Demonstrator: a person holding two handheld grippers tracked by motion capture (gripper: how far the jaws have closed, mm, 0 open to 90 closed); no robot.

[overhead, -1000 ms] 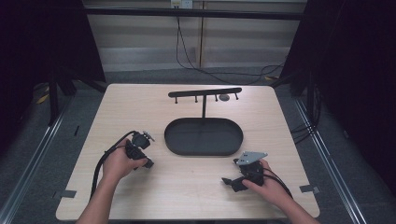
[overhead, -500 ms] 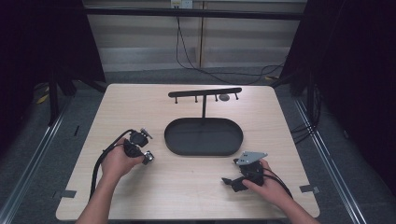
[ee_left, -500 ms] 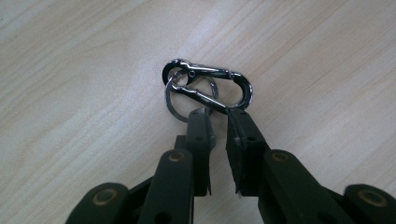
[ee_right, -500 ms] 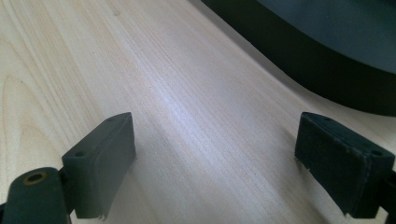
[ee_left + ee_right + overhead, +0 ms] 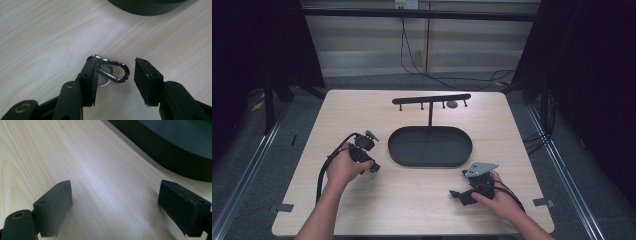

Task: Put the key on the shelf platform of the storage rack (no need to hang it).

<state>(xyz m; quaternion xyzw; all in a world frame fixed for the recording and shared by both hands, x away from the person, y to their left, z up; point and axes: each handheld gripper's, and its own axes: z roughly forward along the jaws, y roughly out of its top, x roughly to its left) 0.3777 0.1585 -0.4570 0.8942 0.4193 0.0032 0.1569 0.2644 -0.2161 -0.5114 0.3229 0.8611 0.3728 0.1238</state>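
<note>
- Left tool (image 5: pixel 113 80) stands half open over a silver snap hook (image 5: pixel 113 70); its jaws have just been opening, the hook between them, one pad touching it and the other apart.
- Hook and its ring (image 5: pixel 105 79) lie flat on the desk (image 5: pixel 362 107), just beside the black oval tray (image 5: pixel 430 146).
- Right tool (image 5: pixel 125 202) gapes wide with nothing between its pads, low over bare desk near the tray's edge.
- Behind the tray rises a black rack (image 5: pixel 431 99).

Silver carabiner clip (image 5: pixel 113 71) with attached key ring (image 5: pixel 103 80), lying flat on the wooden table, at 8 o'clock from the black oval tray.
</note>
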